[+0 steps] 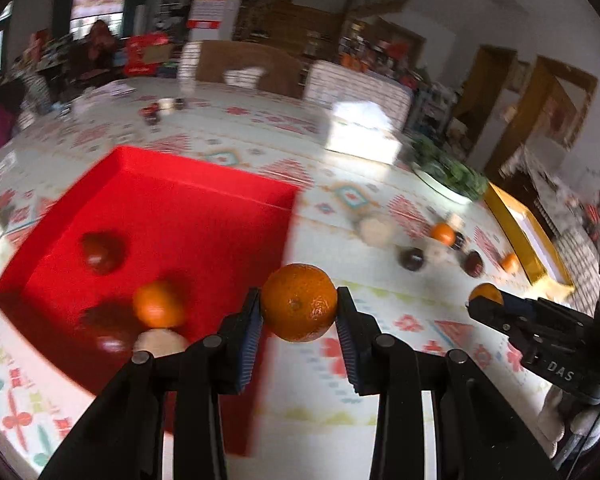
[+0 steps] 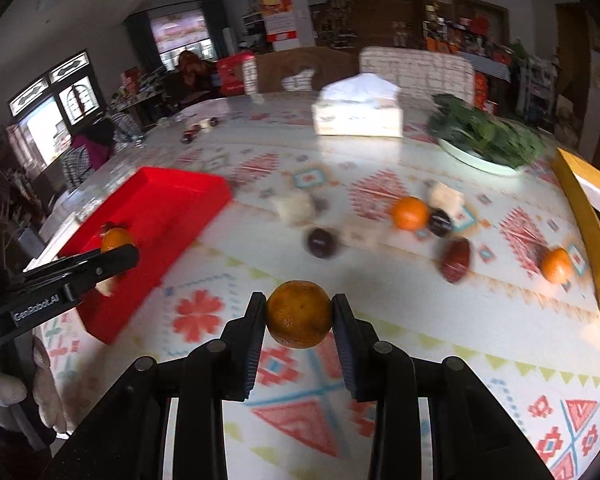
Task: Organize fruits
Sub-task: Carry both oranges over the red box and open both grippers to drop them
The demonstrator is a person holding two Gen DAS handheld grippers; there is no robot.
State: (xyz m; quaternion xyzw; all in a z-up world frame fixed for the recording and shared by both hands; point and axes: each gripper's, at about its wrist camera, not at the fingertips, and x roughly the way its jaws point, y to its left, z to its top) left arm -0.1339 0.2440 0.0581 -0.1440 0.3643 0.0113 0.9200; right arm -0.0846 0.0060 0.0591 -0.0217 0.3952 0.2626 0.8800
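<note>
Tray: red tray [image 1: 148,216] sits on the left of the patterned tablecloth [image 1: 332,360], already holding an orange, dark fruits and a pale one; blur makes an exact count unsafe.
Left gripper: left gripper [image 1: 299,312] is clamped on an orange [image 1: 299,302], pads touching both flanks, held just off the tray's near right edge rather than over its floor.
Left risk: released here, the round fruit would likely strike the rim or land outside and roll across the cloth.
Right gripper: right gripper [image 2: 299,314] pinches a second orange [image 2: 299,314] above bare tablecloth, well apart from the tray.
Right risk: the grip sits on a narrow band of smooth, curved peel, so a quick swing could let it squirt out.
Shared risk: both tongs would head for the same tray, so they could knock together over it.
Loose fruit: two oranges [image 2: 410,213], dark plums [image 2: 321,242] and pale pieces remain to the right, near the yellow box [image 2: 588,216].
Clutter risk: a dropped orange could scatter these, or roll toward the plate of greens [image 2: 484,136].
</note>
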